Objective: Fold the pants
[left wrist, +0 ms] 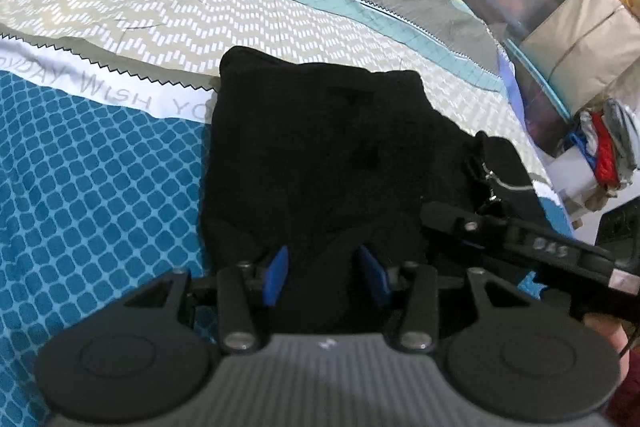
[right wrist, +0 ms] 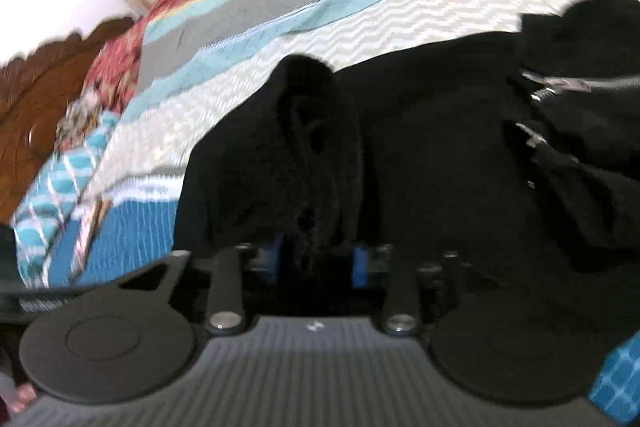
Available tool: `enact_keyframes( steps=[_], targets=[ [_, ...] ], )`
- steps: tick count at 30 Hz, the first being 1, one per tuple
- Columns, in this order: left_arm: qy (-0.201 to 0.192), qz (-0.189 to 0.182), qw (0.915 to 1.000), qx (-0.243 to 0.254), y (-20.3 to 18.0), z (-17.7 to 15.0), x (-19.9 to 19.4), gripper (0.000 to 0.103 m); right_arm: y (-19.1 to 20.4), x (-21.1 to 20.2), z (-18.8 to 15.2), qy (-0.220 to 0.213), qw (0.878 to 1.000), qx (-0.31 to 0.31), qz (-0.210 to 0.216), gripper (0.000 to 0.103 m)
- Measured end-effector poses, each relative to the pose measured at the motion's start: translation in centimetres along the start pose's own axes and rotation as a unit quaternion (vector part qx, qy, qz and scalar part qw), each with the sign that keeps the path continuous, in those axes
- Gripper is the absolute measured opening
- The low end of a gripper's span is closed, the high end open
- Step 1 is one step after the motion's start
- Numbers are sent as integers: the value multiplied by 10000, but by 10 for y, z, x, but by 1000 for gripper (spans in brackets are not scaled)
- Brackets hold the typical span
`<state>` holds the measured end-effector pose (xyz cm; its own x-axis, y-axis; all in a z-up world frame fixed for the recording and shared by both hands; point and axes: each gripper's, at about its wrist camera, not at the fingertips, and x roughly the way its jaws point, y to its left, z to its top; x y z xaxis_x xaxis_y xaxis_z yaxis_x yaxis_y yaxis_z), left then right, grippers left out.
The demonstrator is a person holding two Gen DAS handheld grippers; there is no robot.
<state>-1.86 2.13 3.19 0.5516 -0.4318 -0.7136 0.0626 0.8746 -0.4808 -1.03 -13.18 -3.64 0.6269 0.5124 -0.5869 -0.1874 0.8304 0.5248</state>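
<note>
Both claws sit low on the black pants [left wrist: 316, 147], which lie bunched on the patterned bedspread [left wrist: 100, 167]. Left gripper [left wrist: 326, 277], at six o'clock in its view, has cloth between its blue pads [left wrist: 276, 277], though whether they pinch it I cannot tell. Right gripper [right wrist: 318, 265] likewise straddles a raised ridge of fabric; its hold is unclear too. A zipper [right wrist: 572, 83] glints toward two o'clock. Judging by the compact shape, a late fold is in hand. Next comes a firm pinch by both, then an even lift and carry toward twelve o'clock.
</note>
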Motion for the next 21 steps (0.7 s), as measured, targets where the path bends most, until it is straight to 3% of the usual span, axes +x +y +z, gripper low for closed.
enact_keyframes(
  steps=[7,12,18,21],
  targets=[
    [-549,-326,9972,-381,9,15,-41,42,-5,-33,12,-747,9967,271,179,49],
    [-437,-313,9986,-32,-11,26,-30,42,-15,-51,14,-1152,9921,464,161,49],
    [-57,-405,9979,502,-47,35,-3,42,-44,-94,17,-1936,9775,671,-503,50],
    [-11,-374,9963,771,-68,46,8,47,-71,-117,13,-2340,9623,913,-1042,67]
  ],
)
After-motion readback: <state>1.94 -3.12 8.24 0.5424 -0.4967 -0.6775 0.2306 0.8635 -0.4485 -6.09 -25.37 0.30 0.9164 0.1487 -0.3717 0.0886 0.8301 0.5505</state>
